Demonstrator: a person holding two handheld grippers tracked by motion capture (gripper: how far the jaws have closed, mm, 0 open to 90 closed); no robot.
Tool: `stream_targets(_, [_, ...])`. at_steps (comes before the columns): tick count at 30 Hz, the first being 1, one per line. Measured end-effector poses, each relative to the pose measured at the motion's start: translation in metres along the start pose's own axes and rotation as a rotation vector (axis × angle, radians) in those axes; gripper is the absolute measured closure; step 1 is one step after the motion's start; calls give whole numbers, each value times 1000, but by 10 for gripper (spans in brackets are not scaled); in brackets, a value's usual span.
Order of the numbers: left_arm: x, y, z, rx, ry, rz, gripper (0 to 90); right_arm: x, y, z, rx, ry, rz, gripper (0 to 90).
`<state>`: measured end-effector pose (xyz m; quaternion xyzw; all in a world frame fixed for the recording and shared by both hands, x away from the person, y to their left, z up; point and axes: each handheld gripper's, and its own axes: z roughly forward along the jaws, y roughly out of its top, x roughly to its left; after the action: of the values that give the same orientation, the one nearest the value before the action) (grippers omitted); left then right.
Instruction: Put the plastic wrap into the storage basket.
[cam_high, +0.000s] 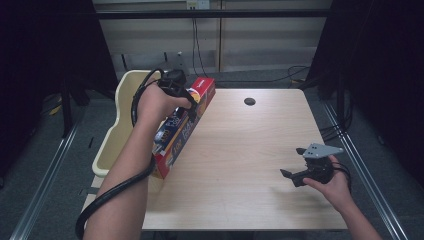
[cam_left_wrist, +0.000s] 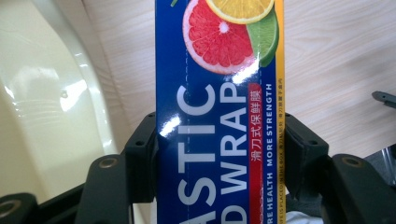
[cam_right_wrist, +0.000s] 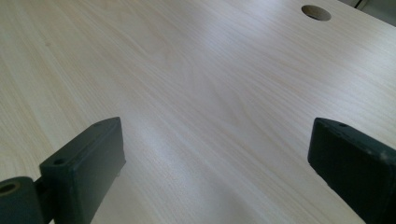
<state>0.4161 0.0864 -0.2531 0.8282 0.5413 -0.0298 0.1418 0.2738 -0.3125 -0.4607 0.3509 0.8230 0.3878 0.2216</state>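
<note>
Plastic wrap box (cam_high: 182, 127) clamped in left claw (cam_high: 191, 106) at counter (cam_high: 250, 150) left edge beside cream bin (cam_high: 120, 120), grasp done, drop into bin likely left; right claw (cam_high: 294, 165) apart, idle

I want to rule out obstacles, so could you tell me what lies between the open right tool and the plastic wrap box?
Only bare wooden table, in the high view, separates the right tool from the plastic wrap box.
</note>
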Motion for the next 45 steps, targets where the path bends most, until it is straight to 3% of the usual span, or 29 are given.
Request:
stream_targets(23, [24,-8,-44,-32,35,-68,410,2,1,3,1,18,11,24])
stream_targets(29, [30,-11,-52,-42,40,-95,410,2,0,3,2,40,9,22])
stream_targets(45, [47,-22,-74,-51,71,-123,410,2,0,3,10,38,7,22])
